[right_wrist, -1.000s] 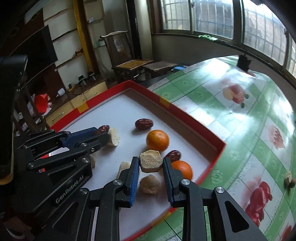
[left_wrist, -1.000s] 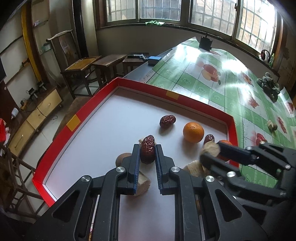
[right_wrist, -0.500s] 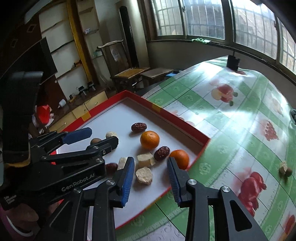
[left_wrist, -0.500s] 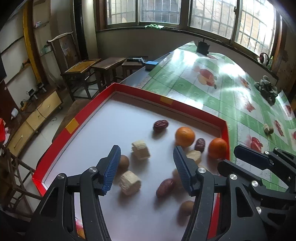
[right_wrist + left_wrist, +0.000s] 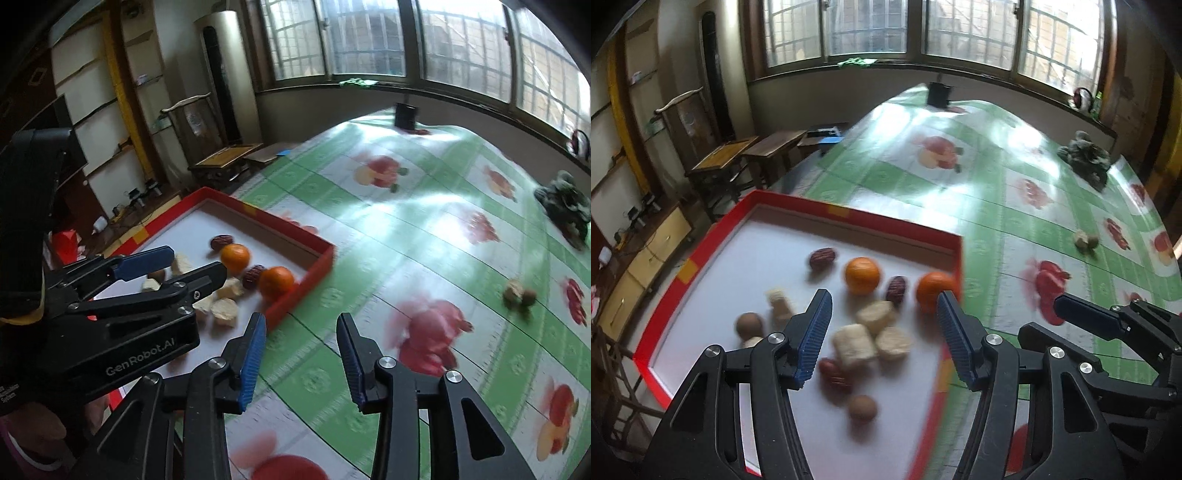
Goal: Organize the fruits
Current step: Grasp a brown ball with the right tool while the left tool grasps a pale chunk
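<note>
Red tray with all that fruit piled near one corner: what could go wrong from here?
1. The orange sits against the red tray's low wall at the corner; a nudge might roll it onto the tablecloth.
2. The pale chunks and dates lie close together, so a hand-held gripper reaching in may knock neighbours.
3. Two small pieces lie apart on the table, easily overlooked.

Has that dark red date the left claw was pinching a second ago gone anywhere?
Yes. The left gripper has let go, and what looks like that red date now lies on the tray, nearer its front edge.
</note>
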The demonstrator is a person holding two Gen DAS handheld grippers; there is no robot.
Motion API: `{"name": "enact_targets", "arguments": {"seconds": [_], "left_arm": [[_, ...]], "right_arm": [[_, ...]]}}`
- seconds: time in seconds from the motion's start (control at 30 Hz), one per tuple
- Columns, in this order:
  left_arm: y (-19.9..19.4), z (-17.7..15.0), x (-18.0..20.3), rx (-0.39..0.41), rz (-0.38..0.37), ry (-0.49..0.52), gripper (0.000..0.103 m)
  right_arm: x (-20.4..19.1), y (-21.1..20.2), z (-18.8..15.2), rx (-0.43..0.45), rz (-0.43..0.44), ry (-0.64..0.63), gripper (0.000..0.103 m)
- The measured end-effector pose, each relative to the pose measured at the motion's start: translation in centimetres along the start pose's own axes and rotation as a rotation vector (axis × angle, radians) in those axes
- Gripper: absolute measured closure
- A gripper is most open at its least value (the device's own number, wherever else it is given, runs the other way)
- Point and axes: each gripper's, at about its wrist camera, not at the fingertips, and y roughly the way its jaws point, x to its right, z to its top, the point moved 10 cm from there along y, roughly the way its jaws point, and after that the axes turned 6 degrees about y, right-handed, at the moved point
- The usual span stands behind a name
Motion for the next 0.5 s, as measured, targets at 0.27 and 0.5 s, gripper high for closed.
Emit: {"name": "enact_targets", "arguments": {"seconds": [0.27,0.5], "left_arm": [[0.7,0.7,5.8,-0.009,-0.051,0.081,0.044],[2.0,1.6,10.9,-0.025,-0.103,0.149,0.044]], "right_arm": [[5.4,-1.7,-1.3,0.012,-0.072,0.076,0.064],[10.9,-3.1,-1.8,0.029,-0.132,0.134,0.063]]}}
